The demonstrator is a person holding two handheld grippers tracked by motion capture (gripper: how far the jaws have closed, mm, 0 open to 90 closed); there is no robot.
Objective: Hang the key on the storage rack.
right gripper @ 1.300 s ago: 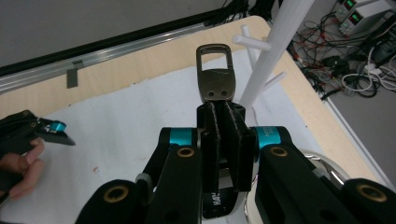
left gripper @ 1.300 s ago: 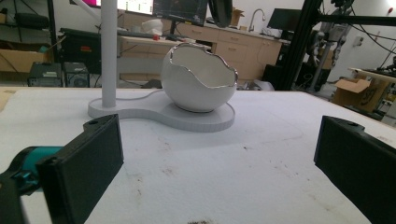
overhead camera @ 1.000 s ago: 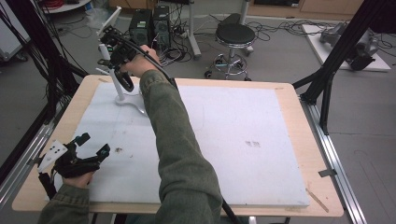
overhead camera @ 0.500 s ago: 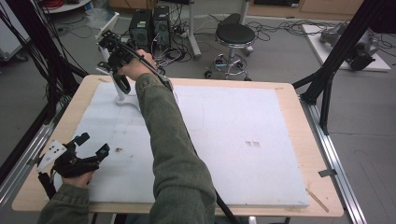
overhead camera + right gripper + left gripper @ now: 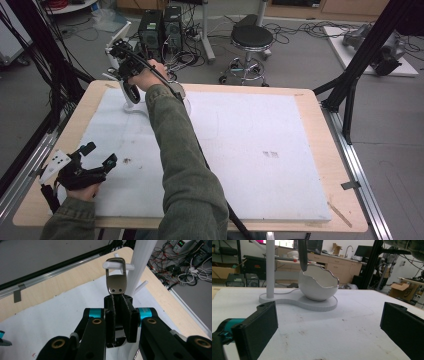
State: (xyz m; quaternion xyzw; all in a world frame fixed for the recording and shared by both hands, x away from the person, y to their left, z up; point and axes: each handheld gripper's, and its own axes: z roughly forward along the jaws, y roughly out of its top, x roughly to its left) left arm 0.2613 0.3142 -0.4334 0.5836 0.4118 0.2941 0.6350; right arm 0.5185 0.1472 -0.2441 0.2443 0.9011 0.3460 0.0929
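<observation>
Right gripper: 2 jaws clamped on a black strap ending in a metal buckle. Buckle loop sits over a peg of the white stand, directly ahead of the jaws. Left gripper: jaws apart, nothing between them, resting near the table's front left corner, well apart from the stand.

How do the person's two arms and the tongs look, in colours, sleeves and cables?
Both arms wear olive-green sleeves. The left tongs are black, with wide flat black pads, a teal ring, and a grey three-cornered plate with dark dots. The right tongs are black too, with teal collars, brass-coloured pivot pins, and a black cable along the arm.
</observation>
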